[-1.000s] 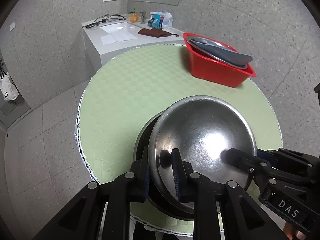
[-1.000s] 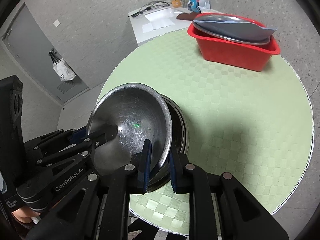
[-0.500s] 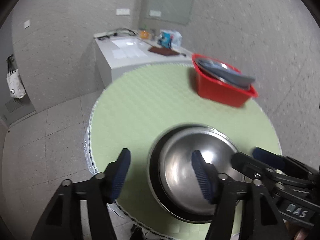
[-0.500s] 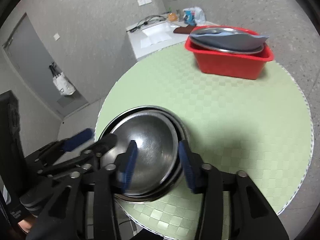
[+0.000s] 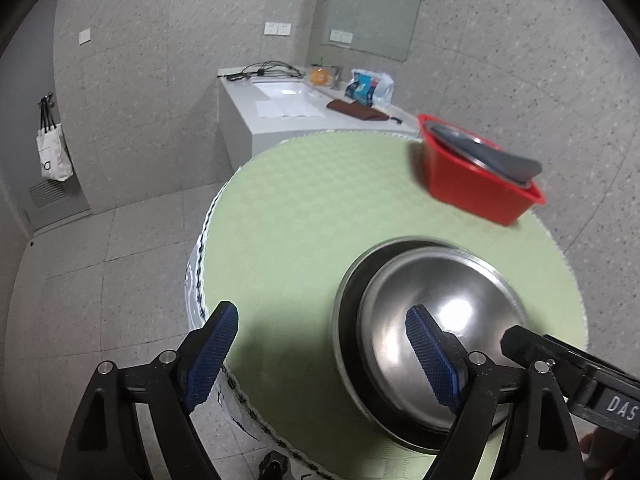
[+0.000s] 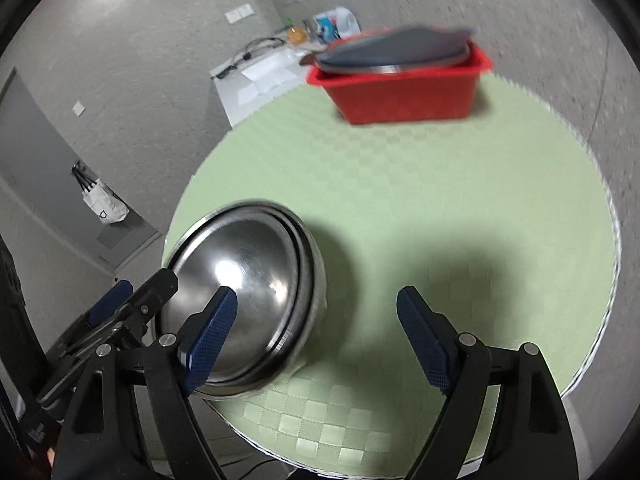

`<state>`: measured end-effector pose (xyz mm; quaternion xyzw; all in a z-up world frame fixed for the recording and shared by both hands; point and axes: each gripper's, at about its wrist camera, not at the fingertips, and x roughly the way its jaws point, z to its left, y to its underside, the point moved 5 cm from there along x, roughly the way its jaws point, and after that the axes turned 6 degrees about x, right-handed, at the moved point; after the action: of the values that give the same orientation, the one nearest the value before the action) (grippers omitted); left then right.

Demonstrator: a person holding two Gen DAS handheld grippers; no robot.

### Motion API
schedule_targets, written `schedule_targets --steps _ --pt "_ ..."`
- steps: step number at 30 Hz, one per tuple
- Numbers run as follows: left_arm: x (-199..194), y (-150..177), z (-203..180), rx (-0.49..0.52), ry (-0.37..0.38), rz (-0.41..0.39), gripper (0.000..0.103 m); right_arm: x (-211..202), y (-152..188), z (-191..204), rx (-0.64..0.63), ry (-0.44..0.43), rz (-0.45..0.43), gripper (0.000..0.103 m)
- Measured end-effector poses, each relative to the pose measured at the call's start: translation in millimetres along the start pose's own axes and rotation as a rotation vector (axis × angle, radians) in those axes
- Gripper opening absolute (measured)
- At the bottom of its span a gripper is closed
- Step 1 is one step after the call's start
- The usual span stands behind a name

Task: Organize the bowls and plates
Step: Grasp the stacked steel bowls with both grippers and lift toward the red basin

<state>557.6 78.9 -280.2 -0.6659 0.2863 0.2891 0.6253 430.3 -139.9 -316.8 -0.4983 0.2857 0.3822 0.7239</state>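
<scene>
A steel bowl (image 5: 436,320) rests nested inside another steel bowl (image 5: 347,320) near the front edge of the round green table (image 5: 304,208). The nested bowls also show in the right wrist view (image 6: 248,280). My left gripper (image 5: 320,344) is wide open and empty, raised above the table's front left, its right finger over the bowl. My right gripper (image 6: 316,332) is wide open and empty, just right of the bowls. A red basin (image 5: 476,184) at the far right holds steel and grey plates (image 5: 484,152); the basin also shows in the right wrist view (image 6: 404,92).
A white counter with a sink (image 5: 288,100) stands behind the table, with cables, a brown cloth (image 5: 356,109) and packets on it. A white bag (image 5: 54,152) hangs on the left wall. The floor lies beyond the table's left edge.
Both grippers were shut on the upper bowl's rim, holding it tilted. They set it into the lower bowl, opened wide and pulled back and up.
</scene>
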Motion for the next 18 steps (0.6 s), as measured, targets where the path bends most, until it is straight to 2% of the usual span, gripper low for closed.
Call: schedule_targets --steps 2,4,6,8,9,10,11,14,18 --pt "8 1 -4 0.007 0.024 0.030 0.080 7 4 -4 0.023 -0.005 0.023 0.084" --pt "15 0 -8 0.011 0.049 0.047 0.072 14 6 -5 0.032 -0.023 0.048 0.080" --pt "21 -3 -13 0.019 0.082 0.063 0.056 18 8 -4 0.032 -0.031 0.059 0.073" --pt "24 -6 -16 0.031 0.105 0.071 0.047 23 8 -2 0.031 -0.035 0.073 0.061" --pt "26 -7 -20 0.041 0.120 0.074 0.037 24 8 -1 0.032 -0.048 0.077 0.056" --pt "27 -10 -18 0.047 0.122 0.076 0.036 25 7 2 0.026 -0.060 0.079 0.044" --pt "28 -14 -18 0.052 0.109 0.075 0.036 25 6 6 0.014 -0.069 0.080 0.041" --pt "28 -29 -15 0.046 0.137 0.052 0.036 25 4 9 -0.009 -0.029 0.063 0.037" --pt "27 -56 -20 0.100 0.168 0.008 0.036 21 -9 3 0.036 -0.027 0.033 0.033"
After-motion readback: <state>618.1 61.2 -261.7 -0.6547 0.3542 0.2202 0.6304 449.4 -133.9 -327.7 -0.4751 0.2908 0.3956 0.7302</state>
